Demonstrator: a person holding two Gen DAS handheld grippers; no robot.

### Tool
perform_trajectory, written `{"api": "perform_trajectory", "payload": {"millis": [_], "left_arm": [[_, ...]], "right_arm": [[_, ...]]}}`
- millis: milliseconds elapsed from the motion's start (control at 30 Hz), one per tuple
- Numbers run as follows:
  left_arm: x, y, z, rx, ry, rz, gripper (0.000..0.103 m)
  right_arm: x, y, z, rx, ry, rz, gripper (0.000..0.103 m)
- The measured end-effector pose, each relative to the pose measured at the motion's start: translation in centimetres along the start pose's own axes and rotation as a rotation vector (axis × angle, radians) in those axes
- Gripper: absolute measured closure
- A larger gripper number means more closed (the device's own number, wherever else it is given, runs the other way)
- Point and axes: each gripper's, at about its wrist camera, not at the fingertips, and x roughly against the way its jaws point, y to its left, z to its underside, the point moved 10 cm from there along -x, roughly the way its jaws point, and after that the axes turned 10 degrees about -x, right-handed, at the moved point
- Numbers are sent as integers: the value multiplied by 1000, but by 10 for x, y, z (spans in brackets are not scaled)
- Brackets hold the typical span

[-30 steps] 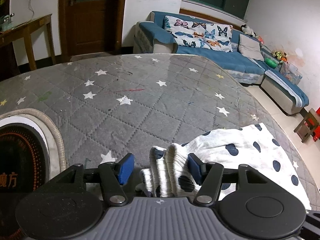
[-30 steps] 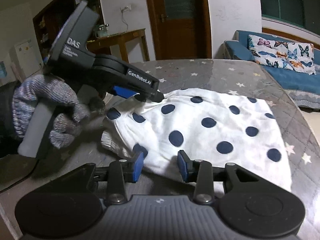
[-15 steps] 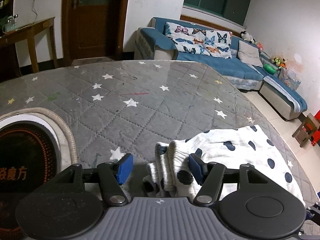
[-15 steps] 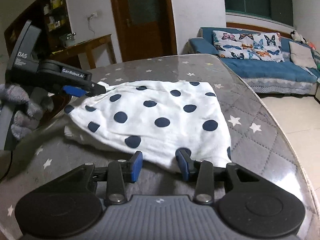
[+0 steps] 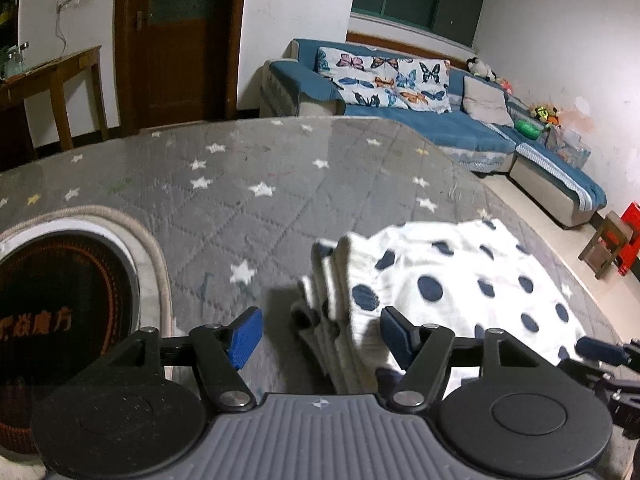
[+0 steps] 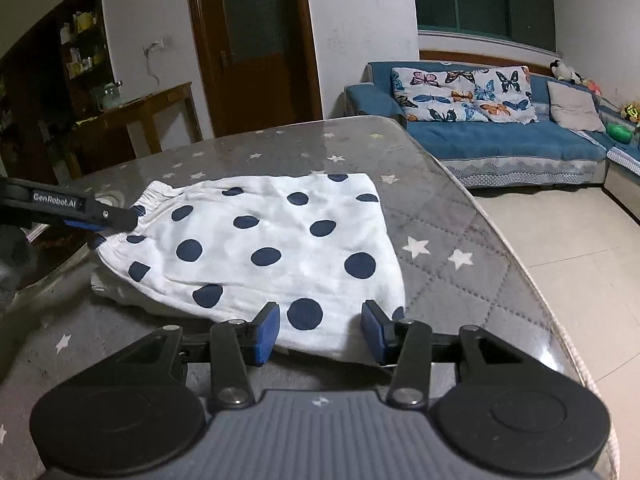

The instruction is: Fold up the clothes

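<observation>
Two grippers flank the polka-dot garment (image 6: 276, 248), which lies folded flat on the star-quilted table (image 6: 448, 240). Left gripper (image 5: 320, 334) straddles the gathered waistband end, right gripper (image 6: 318, 330) the opposite hem; both jaw pairs are spreading, pads clear, apparently releasing the finished fold.

Both tongs (image 5: 318, 334) (image 6: 318, 334) opening, angled downward

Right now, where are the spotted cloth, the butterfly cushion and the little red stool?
spotted cloth (image 6: 280, 240), right wrist view, middle of its top layer.
butterfly cushion (image 6: 460, 94), right wrist view, its printed front.
red stool (image 5: 631, 236), left wrist view, its side.
</observation>
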Motion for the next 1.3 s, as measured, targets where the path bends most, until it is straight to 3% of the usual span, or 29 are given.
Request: {"api": "perform_trajectory", "payload": {"millis": [267,667,900,1300], "left_arm": [[8,1,-3,7,-25,3,31],[-2,-3,5,2,10,10,31],[-6,-2,7,2,24,12,29],[1,-3,11,-9,20,7,17]], "right_arm": [[-3,16,-33,31,-31,-40,46],[-88,44,-79,0,43,-65,36],[-124,53,-72,21,96,-31,28],[-96,55,-68,-1,52,-74,10]]}}
